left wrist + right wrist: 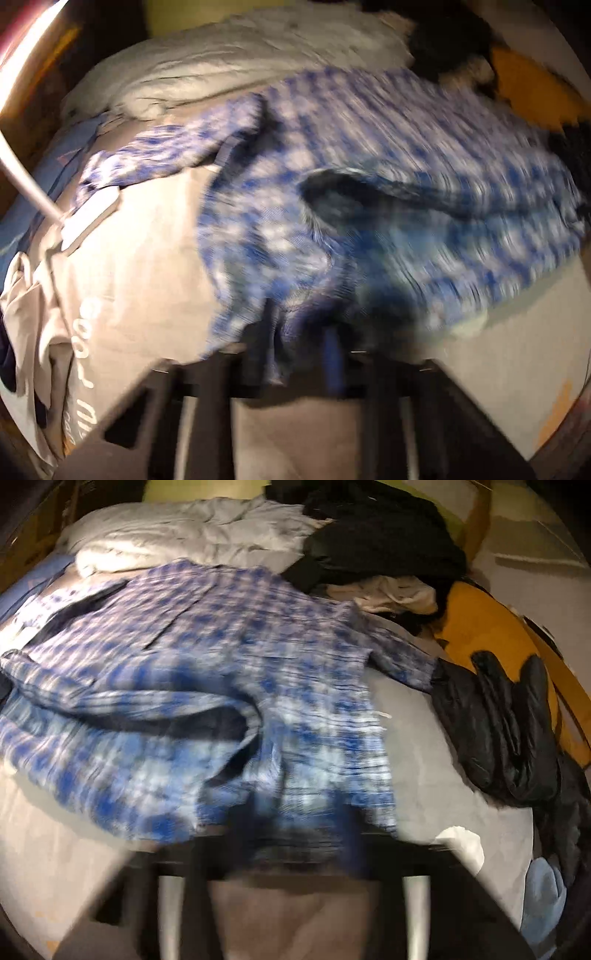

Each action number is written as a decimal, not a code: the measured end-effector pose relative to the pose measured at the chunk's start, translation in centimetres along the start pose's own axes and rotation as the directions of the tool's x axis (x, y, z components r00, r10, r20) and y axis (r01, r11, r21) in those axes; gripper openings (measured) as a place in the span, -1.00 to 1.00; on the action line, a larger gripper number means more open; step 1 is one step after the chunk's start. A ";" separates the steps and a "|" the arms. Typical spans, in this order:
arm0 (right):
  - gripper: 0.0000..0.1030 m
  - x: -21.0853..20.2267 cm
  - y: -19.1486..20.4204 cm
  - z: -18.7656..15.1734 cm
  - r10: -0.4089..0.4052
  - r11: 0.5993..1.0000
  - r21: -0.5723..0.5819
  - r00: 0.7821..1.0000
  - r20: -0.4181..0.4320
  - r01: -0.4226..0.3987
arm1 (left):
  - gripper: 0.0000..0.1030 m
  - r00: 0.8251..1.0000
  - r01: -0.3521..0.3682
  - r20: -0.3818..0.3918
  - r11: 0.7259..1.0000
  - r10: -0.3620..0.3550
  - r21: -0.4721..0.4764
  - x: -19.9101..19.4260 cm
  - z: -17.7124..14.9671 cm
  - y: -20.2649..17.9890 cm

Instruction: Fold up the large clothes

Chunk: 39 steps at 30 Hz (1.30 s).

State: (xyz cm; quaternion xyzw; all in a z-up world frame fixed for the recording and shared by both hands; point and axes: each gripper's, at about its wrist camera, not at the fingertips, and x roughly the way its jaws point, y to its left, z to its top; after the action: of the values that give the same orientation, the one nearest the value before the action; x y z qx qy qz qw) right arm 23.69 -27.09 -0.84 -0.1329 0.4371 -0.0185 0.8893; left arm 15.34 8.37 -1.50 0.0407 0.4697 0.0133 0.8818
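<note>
A blue and white plaid shirt (369, 166) lies rumpled across the grey bed sheet (517, 332), blurred in both views. Its near hem is bunched over my left gripper (295, 354), whose dark fingers are closed on the cloth. In the right wrist view the same plaid shirt (184, 664) spreads left and away. Its lower edge is gathered at my right gripper (291, 845), which is also closed on the fabric. The cloth hides the fingertips of both grippers.
A beige T-shirt with lettering (129, 277) lies at the left, beside a metal rod (26, 177). A white duvet (184, 535) is heaped at the back. Black clothes (369, 535), a black puffer jacket (509, 720) and a yellow item (480, 627) crowd the right.
</note>
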 end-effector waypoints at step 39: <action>0.92 4.8 -9.2 0.4 0.158 0.911 0.392 0.986 -0.045 -0.128 | -0.78 0.977 0.146 -0.094 0.919 -0.193 -0.367 4.2 0.4 8.2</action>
State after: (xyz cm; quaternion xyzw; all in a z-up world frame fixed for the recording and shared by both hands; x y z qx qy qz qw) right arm 27.68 -36.56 -1.98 0.0790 0.4668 -0.0444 0.8797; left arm 18.16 16.77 -4.01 -0.1625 0.5166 0.0247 0.8403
